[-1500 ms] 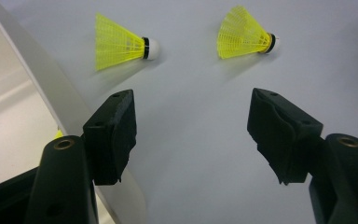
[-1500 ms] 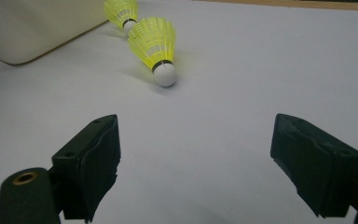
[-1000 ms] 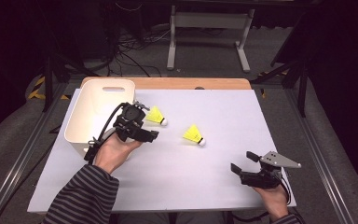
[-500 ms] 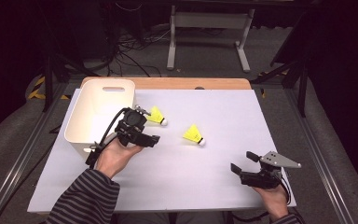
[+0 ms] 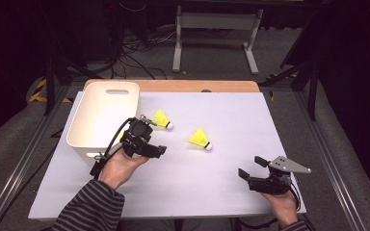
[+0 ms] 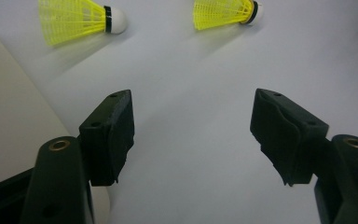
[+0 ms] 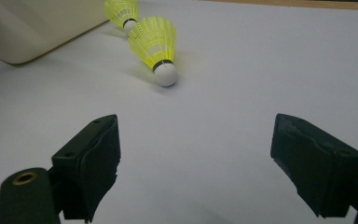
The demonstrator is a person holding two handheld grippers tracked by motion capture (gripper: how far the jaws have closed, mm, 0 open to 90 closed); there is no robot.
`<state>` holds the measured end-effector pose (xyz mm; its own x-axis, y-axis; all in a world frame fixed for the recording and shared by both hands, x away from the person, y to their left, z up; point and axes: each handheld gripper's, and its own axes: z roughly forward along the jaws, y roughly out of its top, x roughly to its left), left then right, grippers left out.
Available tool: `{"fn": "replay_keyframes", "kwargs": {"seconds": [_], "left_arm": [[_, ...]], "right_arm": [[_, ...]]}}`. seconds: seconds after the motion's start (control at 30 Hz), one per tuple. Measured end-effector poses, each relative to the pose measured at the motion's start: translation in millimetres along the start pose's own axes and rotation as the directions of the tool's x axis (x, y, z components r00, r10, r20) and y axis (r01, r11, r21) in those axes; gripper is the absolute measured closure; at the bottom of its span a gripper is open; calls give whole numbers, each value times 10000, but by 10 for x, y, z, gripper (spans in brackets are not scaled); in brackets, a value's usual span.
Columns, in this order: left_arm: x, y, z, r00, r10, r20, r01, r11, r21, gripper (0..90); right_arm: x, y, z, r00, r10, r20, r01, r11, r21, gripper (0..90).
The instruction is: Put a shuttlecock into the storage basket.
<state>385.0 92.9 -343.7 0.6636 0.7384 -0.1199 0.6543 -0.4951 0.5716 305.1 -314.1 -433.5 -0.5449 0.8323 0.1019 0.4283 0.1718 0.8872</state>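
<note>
left hand-held gripper: left of centre in the high view, right next to the bin, jaws wide apart with nothing between them

right hand-held gripper: lower right of the frame, parked on the surface, jaws spread wide too, empty

near shuttle: lying on its side just above the left one in the frame, cork pointing right, close to the bin wall

far shuttle: middle of the frame, also on its side, well apart from both hand-held grippers

risk 1: these things are light and round, so I'd guess a jaw nudging the skirt rolls it away instead of catching it

risk 2: squeezing the mesh skirt could crush or bend it; the cork end looks like the safer bite

risk 3: the near shuttle sits close to the bin, so a jaw might clip the wall on the way in

risk 4: the cable trailing off the left one could drag across the bin rim
</note>
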Motion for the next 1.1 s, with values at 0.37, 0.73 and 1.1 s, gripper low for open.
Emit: {"fn": "replay_keyframes", "kwargs": {"seconds": [0.37,0.73,1.1], "left_arm": [[-58,-6,-1,9998,188,111,-187,9998,-75,306],[-133,-33,30,9991,367,194,-365,9993,-101,306],[-192,-98,90,9982,518,315,-511,9984,-225,311]], "right_arm": [[0,0,-1,10000,8,1,-8,10000,-4,162],[0,0,-1,10000,-4,13,4,10000,14,162],[0,0,-1,10000,9,2,-9,10000,-2,162]]}}
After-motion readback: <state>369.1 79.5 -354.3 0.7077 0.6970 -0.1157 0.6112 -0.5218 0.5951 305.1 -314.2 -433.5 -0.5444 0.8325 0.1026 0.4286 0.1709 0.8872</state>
